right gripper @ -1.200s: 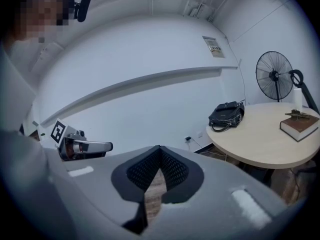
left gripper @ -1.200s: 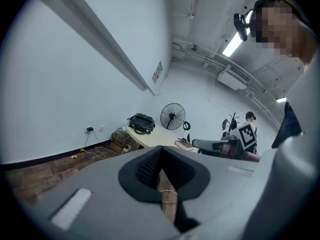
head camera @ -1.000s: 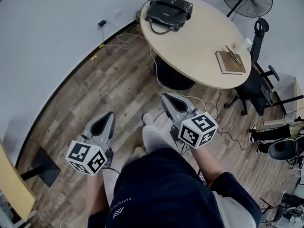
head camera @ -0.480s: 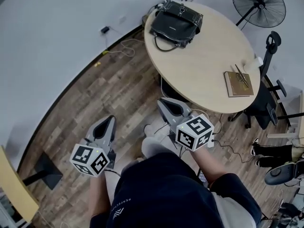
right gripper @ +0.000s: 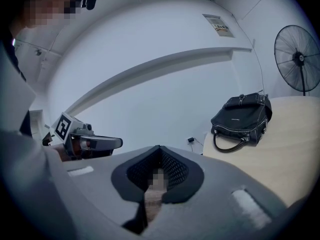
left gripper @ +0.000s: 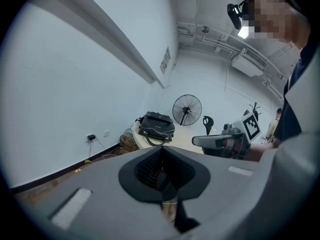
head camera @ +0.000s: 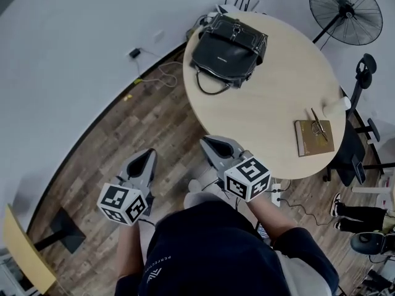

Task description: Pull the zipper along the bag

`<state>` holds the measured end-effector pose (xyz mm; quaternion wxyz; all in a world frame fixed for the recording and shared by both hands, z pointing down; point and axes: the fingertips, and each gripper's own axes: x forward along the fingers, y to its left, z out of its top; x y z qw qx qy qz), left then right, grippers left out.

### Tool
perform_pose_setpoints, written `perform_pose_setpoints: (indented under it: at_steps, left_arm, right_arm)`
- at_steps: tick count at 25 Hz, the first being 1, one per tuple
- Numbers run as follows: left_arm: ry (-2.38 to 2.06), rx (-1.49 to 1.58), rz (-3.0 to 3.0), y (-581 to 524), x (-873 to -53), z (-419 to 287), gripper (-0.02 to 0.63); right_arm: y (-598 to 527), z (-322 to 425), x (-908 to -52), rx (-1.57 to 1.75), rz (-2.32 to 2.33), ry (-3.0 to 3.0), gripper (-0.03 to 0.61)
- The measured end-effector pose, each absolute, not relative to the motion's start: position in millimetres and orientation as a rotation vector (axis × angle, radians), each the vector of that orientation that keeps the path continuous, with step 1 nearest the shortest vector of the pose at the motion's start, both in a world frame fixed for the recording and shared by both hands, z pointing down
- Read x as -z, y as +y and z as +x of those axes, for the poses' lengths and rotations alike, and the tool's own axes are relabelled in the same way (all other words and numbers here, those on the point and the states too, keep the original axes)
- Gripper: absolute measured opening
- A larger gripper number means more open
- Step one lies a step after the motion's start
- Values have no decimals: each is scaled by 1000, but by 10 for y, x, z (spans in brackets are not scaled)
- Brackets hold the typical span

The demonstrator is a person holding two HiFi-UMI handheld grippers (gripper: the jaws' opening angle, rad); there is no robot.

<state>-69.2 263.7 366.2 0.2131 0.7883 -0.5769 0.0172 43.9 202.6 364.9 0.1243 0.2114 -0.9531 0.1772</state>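
The black bag (head camera: 229,49) is sitting at the far edge of the round table (head camera: 271,116), well apart from both claws. The left gripper (head camera: 147,155) and right gripper (head camera: 208,143) are hovering over the floor (head camera: 154,116), jaws together and empty. The print on the person's shorts (head camera: 203,251) is too small for me to read.

grey tapered shells with black ribbed inner recesses on left gripper (head camera: 149,152) and right gripper (head camera: 205,141), each fitted at rear with white cube (head camera: 125,203) printed with black square markers; dark navy top (head camera: 213,248) with small white lettering near edge.
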Motion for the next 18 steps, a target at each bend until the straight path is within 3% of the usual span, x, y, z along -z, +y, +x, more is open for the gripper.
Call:
perform_pose_setpoints:
  at_steps: [3, 13, 18]
  left_arm:
    - [-1603, -59, 2203, 2328, -3635, -627, 22]
    - [-1634, -69, 2206, 1715, -3672, -827, 141]
    - [-1531, -158, 2284, 1247, -3793, -872, 171]
  right_arm:
    - [1799, 466, -3696, -538, 620, -2775, 3]
    - [1317, 484, -3843, -570, 694, -2739, 5]
    - [1048, 462, -3876, -575, 782, -2720, 5]
